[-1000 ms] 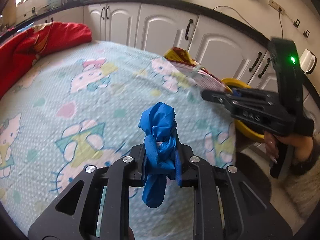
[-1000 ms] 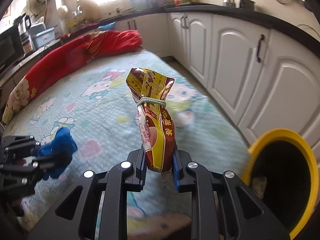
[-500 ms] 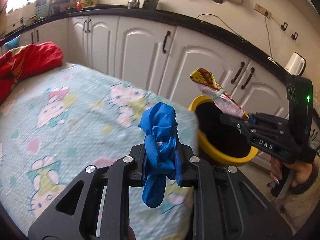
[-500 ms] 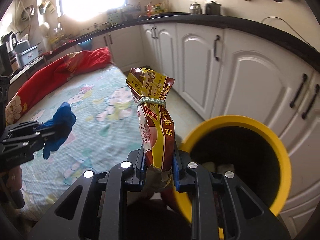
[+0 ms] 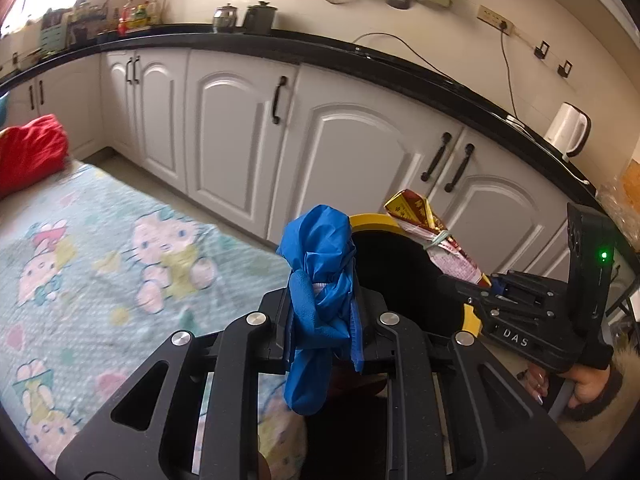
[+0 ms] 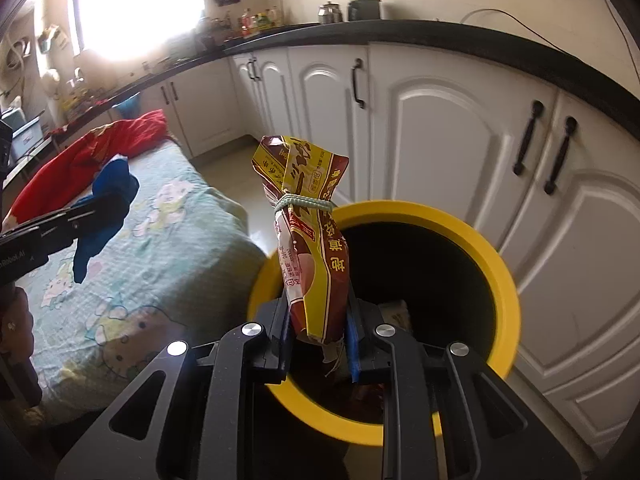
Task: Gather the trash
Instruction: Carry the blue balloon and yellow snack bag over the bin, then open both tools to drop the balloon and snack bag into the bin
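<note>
Trash held above yellow-rimmed bin [image 6: 502, 280], frame centre: right gripper [image 6: 320, 330] pinching packet [image 6: 310, 240], left gripper [image 5: 322, 326] pinching glove [image 5: 318, 280]. Risk: glove, nearer bed [image 5: 80, 280], dropping outside rim.

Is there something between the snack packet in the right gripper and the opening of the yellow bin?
Nothing visible. The right gripper holds the snack packet upright directly above the yellow bin, whose mouth has no lid. Some trash lies at its bottom. The left gripper with the blue glove is off to the side, near the bed.
</note>
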The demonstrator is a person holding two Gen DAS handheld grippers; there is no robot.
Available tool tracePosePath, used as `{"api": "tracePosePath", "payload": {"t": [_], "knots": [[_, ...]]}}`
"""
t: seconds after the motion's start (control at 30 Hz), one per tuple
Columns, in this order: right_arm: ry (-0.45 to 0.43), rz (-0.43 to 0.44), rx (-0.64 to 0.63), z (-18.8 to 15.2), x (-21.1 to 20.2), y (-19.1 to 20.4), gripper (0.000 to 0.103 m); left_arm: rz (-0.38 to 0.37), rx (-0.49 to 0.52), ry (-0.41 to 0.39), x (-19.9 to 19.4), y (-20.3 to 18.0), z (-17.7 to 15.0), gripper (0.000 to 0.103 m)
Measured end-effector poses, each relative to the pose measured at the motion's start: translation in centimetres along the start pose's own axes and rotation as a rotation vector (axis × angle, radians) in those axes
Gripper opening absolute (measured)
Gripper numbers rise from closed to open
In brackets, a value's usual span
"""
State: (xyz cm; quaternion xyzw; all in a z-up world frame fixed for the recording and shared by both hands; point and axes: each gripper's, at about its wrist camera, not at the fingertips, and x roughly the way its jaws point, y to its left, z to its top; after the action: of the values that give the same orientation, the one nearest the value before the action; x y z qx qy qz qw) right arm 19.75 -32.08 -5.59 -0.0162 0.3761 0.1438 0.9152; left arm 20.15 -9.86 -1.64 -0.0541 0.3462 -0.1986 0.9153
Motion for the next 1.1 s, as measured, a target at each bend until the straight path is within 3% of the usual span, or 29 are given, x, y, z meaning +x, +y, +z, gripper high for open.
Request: {"api": "tracePosePath", "payload": {"t": [0.5, 0.8, 0.87, 1.0, 1.1], "knots": [[0.086, -0.083, 0.115, -2.6, 1.4, -5.0, 0.021, -0.037, 0.049, 0.072, 5.5, -3.9, 0.4, 0.014], [0.114, -0.094, 0.146, -3.2, 2.2, -5.6, 0.022, -0.039, 0.056, 0.11, 8.5, -5.0, 0.6, 0.018], [0.116, -0.097, 0.146, -3.3, 2.3, -5.5, 0.023, -0.042, 0.053, 0.114, 9.0, -5.1, 0.8, 0.026], [0.112, -0.103, 0.145, -3.3, 2.1, -5.6, 0.04, -0.039, 0.054, 0.117, 9.7, -5.6, 1.3, 0.041], [0.103, -0.109, 0.153, -3.3, 1.7, -5.8, 0.046, -0.035, 0.056, 0.117, 9.9, -5.7, 1.3, 0.054]]}}
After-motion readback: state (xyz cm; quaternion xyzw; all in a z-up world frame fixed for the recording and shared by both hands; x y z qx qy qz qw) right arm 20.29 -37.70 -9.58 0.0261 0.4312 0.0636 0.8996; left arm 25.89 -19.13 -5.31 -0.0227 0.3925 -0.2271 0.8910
